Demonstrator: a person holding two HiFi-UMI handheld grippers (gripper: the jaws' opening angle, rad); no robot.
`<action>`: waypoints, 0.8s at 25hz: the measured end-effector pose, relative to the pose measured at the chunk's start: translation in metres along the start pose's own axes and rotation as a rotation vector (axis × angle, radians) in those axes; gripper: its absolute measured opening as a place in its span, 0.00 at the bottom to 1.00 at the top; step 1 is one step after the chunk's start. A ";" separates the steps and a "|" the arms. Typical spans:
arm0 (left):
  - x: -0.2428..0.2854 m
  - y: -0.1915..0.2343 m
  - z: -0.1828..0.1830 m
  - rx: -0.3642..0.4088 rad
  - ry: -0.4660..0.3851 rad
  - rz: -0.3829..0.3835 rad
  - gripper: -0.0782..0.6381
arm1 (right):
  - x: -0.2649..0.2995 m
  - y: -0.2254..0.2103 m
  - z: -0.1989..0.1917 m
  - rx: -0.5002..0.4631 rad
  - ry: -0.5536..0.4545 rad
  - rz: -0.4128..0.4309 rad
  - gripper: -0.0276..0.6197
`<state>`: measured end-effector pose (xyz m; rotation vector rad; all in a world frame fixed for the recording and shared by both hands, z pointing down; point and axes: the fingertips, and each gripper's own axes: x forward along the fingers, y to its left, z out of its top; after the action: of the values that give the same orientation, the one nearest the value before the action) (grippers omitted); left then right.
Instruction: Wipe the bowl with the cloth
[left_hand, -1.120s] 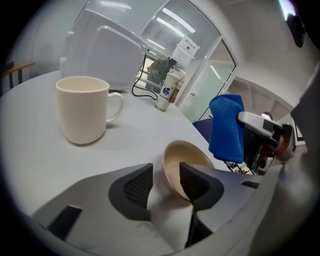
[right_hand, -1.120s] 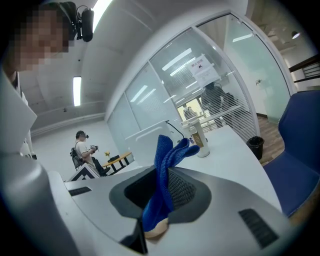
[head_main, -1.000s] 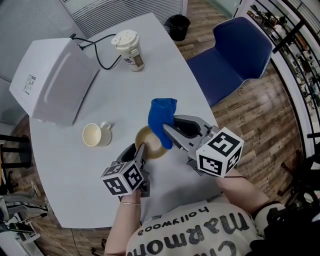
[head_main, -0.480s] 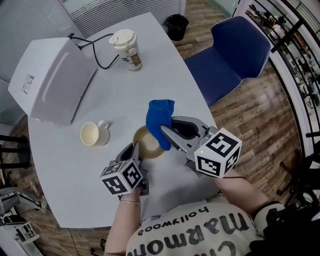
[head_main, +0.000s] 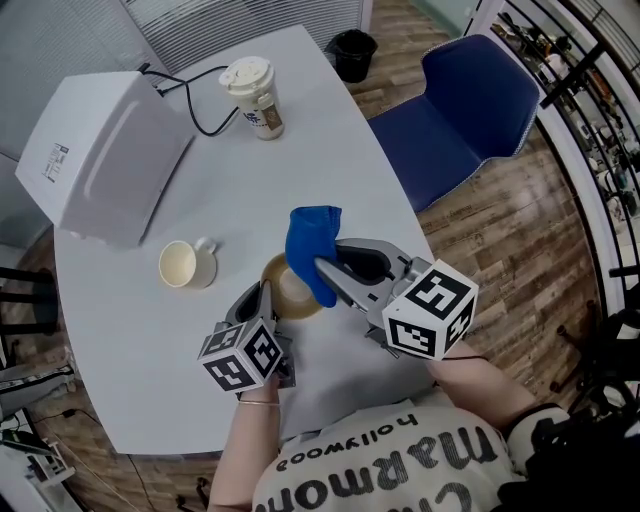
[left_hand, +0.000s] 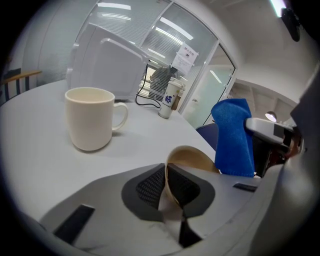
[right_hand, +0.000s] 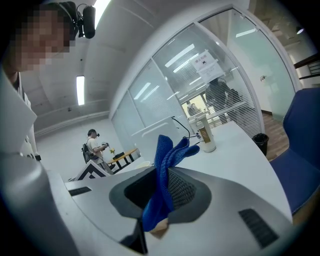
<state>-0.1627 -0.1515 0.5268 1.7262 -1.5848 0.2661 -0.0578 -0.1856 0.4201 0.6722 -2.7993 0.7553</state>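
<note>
White table (head_main: 330, 130) bears the work. Left gripper (left_hand: 165, 181), jaws just closing, pinches the bowl (left_hand: 192, 156) rim between them. Right gripper (right_hand: 161, 200), just beside, grips the cloth (right_hand: 164, 160), which hangs by the bowl.

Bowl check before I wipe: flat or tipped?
Tipped: the left gripper, its jaws just closed on the rim, holds the bowl aslant.

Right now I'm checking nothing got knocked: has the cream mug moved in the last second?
No. In the head view the mug stands where it did relative to the paper cup and the white box.
</note>
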 end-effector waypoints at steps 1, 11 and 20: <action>-0.001 0.000 0.003 0.013 -0.013 0.006 0.12 | 0.000 0.002 0.000 -0.003 0.001 0.005 0.14; -0.034 -0.017 0.054 0.184 -0.185 0.039 0.12 | 0.005 0.041 0.012 -0.080 0.002 0.063 0.14; -0.064 -0.059 0.084 0.342 -0.241 -0.022 0.12 | 0.007 0.075 0.026 -0.283 0.025 0.023 0.14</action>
<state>-0.1496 -0.1605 0.4071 2.1019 -1.7692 0.3448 -0.1000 -0.1439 0.3672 0.5757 -2.8167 0.3563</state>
